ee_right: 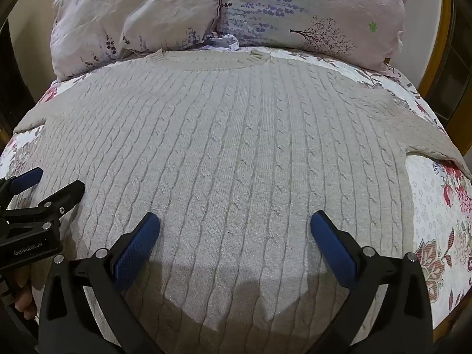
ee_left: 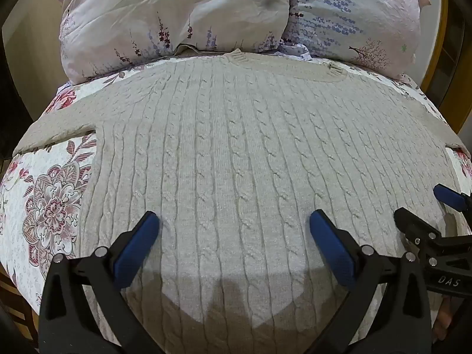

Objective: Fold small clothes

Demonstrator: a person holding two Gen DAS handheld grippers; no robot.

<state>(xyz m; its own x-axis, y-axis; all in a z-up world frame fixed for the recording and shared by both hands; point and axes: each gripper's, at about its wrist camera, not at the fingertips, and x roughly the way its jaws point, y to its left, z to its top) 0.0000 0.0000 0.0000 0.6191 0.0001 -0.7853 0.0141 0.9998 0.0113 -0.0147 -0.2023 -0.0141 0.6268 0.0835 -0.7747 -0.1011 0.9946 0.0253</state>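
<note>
We hover both wide-open grippers, left gripper (ee_left: 234, 230) and right gripper (ee_right: 235, 230), side by side over the near hem of the sweater (ee_left: 236, 153), which lies flat on the bed (ee_left: 50, 200), collar far, sleeves spread left and right.

Left gripper (ee_left: 234, 221) and right gripper (ee_right: 235, 221) side by side, both pointing forward, jaws spread wide, blue pads (ee_right: 137, 247) holding nothing.

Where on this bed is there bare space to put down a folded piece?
Bare quilt shows right of the sweater, below its right sleeve. A matching patch lies left, under the left sleeve. The pillows crowd the head end; the sweater fills the middle.
</note>
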